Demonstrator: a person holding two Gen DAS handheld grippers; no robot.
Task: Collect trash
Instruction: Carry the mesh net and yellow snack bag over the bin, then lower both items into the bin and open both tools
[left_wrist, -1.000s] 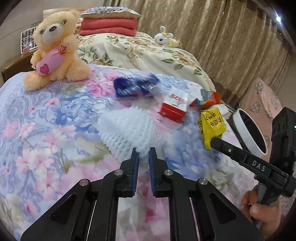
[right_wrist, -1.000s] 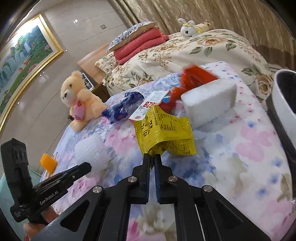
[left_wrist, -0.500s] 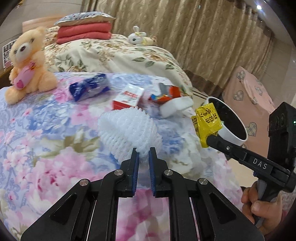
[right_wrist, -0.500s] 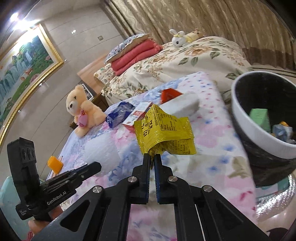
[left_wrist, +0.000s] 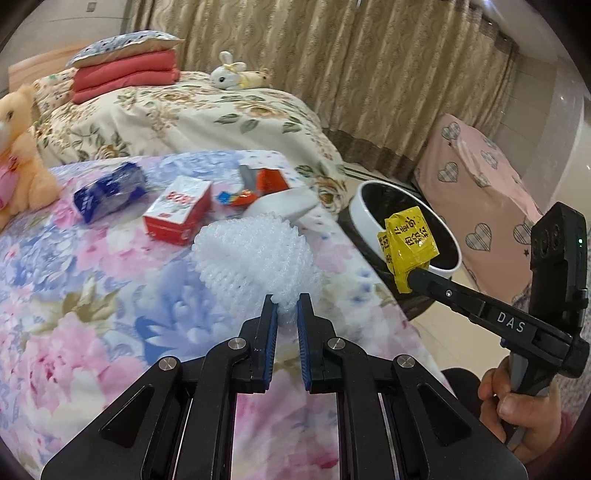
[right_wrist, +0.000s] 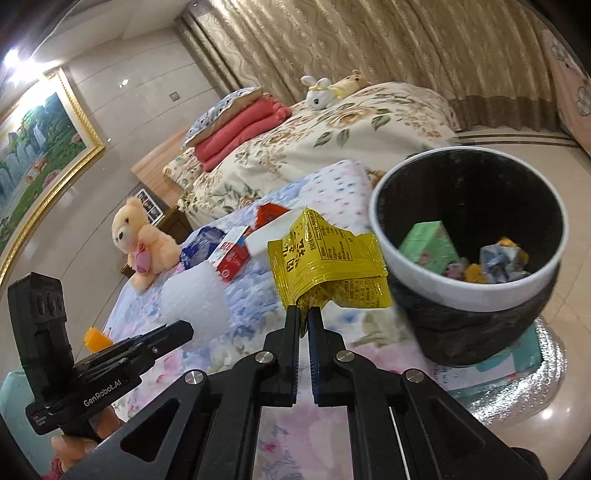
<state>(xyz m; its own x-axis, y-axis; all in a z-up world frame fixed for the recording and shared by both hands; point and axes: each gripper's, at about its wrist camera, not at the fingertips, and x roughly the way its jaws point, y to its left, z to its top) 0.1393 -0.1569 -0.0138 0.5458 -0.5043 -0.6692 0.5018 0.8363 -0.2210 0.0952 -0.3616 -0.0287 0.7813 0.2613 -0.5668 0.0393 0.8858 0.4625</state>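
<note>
My left gripper (left_wrist: 287, 301) is shut on a white foam net sleeve (left_wrist: 255, 254) and holds it above the floral bed cover (left_wrist: 92, 295). My right gripper (right_wrist: 303, 314) is shut on a yellow snack wrapper (right_wrist: 325, 262) and holds it in the air beside the rim of the trash bin (right_wrist: 476, 288); the wrapper (left_wrist: 406, 243) and the bin (left_wrist: 365, 210) also show in the left wrist view. The bin is black inside with a white rim and holds a green box (right_wrist: 428, 247) and several wrappers. My left gripper also shows in the right wrist view (right_wrist: 177, 334).
On the cover lie a red-and-white box (left_wrist: 177, 210), a blue packet (left_wrist: 107, 192), a red wrapper (left_wrist: 258, 182) and a white foam block (left_wrist: 288, 201). A teddy bear (right_wrist: 142, 245) sits at the far side. A second bed (left_wrist: 184, 110) lies behind; a pink heart-print chair (left_wrist: 480, 177) stands right.
Both grippers have swung right toward the bin with their items. The bin has come closer in the right wrist view, and the yellow wrapper now hangs near its rim.
</note>
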